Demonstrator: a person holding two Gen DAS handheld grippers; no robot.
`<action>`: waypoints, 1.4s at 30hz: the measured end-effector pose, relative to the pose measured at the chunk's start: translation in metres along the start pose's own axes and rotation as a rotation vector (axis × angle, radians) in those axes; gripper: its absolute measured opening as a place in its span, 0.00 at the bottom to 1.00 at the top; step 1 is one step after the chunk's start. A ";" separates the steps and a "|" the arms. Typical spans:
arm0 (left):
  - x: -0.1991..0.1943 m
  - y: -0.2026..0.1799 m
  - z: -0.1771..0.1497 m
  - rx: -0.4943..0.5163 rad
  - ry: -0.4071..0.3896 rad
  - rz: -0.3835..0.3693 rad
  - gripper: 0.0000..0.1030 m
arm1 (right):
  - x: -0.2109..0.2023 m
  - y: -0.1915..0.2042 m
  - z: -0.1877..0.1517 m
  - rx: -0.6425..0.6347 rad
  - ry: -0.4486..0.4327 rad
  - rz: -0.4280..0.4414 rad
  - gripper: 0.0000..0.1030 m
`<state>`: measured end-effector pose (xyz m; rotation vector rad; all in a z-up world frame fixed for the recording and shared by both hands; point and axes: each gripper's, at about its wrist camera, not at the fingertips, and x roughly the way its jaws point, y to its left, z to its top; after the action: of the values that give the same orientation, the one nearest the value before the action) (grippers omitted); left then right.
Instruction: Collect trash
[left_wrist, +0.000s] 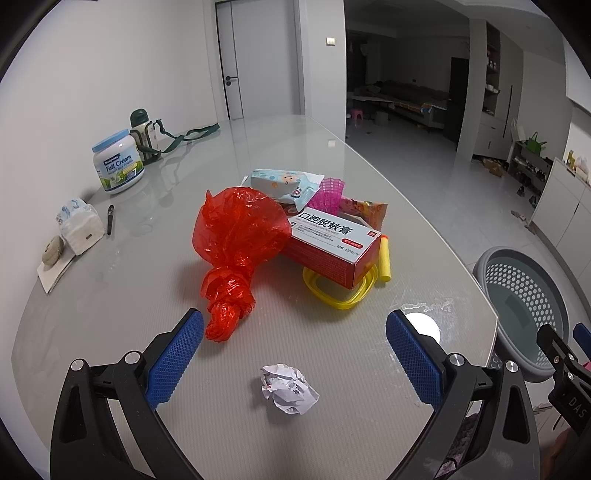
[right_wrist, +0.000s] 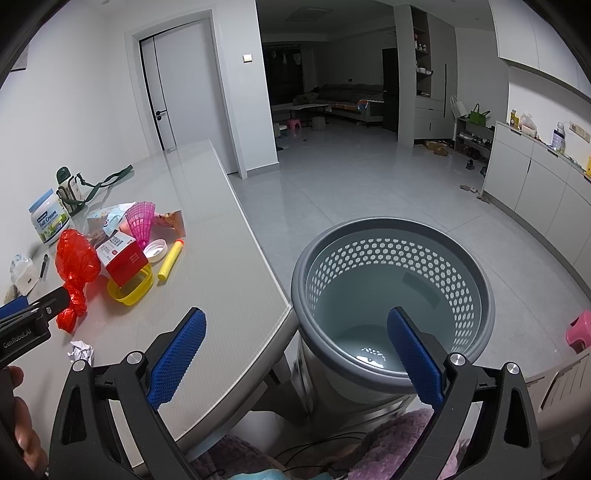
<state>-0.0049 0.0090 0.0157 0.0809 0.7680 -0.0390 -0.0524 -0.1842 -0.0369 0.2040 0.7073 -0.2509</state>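
Currently, left gripper (left_wrist: 294, 345): released, 2 blue pads spread wide, crumpled white paper ball (left_wrist: 289, 388) between them at lower centre, untouched.
Right gripper (right_wrist: 296, 347): released, holding nothing, over table edge and bin rim.
Bin: round grey perforated plastic basket (right_wrist: 391, 295), lower right, beside the grey table (right_wrist: 229, 280).
Pile, centre: knotted red plastic bag (left_wrist: 236, 251), red-and-white carton (left_wrist: 332, 247), yellow foam dart (left_wrist: 385, 257), pink mesh cup (left_wrist: 330, 195).
Upper left: white milk-powder tub (left_wrist: 120, 162).

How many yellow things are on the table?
2. A yellow foam dart lies right of the red-and-white cardboard box, and a yellow plastic ring-shaped frame sits under that box. More could be hidden in the pile.
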 end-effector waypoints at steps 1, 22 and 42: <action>-0.001 0.000 0.001 0.001 0.001 0.000 0.94 | 0.000 0.000 0.000 0.001 0.000 0.000 0.91; 0.010 -0.007 -0.007 0.006 0.001 0.001 0.94 | 0.004 0.003 -0.002 0.001 0.007 0.006 0.91; 0.011 -0.006 -0.007 0.005 0.004 0.000 0.94 | 0.009 0.005 -0.006 0.002 0.017 0.011 0.91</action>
<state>-0.0022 0.0032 0.0023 0.0861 0.7715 -0.0410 -0.0477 -0.1791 -0.0467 0.2120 0.7228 -0.2395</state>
